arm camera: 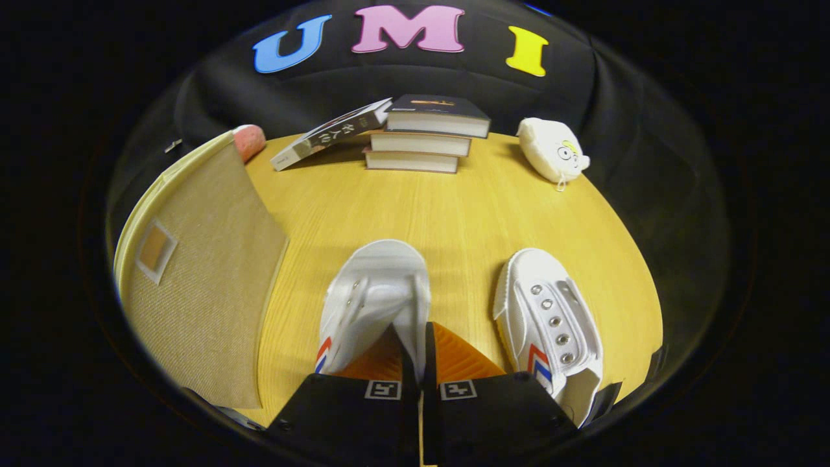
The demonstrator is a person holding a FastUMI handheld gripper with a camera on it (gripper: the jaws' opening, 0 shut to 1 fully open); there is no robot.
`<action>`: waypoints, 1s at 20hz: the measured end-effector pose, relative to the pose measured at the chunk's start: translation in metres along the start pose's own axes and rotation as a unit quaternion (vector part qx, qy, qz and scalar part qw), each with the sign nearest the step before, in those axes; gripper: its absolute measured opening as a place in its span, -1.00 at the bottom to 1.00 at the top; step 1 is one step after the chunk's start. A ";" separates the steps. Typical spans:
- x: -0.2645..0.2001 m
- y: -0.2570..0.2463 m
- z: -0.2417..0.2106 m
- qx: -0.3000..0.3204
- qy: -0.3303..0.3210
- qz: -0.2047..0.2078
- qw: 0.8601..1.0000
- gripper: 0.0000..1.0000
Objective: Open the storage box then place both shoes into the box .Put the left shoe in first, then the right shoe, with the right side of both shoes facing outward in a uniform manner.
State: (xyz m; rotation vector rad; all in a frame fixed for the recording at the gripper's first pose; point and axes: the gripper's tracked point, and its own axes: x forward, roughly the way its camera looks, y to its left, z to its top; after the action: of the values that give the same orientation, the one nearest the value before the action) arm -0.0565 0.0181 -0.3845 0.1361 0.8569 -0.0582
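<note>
The jaws (pixel 420 337) pinch the left shoe (pixel 376 292) by its side wall — a firm hold matters while carrying it leftward to the storage box (pixel 194 272).

The gripper (pixel 420 337) fingers pinch one side wall of the left shoe (pixel 373 298), hiding its heel. The right shoe (pixel 548 324) loses its heel behind the gripper body. The storage box (pixel 194 272) is cut off, its lid state unclear.

Box (pixel 194 272) left of 2 shoes (pixel 376 292) (pixel 551 318), 4 books (pixel 415 139) behind on table (pixel 454 214)
</note>
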 end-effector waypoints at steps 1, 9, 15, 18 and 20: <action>-0.003 0.002 0.000 0.012 0.005 0.009 1.000 -0.89; -0.064 0.010 0.044 0.058 -0.023 0.016 0.998 -0.90; -0.128 0.049 0.110 0.070 -0.046 0.048 0.995 -0.90; -0.140 0.088 0.127 0.084 -0.025 0.075 0.993 -0.90; -0.143 0.122 0.130 0.094 0.003 0.096 0.991 -0.90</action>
State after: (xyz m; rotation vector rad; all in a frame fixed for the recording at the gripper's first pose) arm -0.0398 0.1195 -0.1809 0.3950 0.8393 0.0423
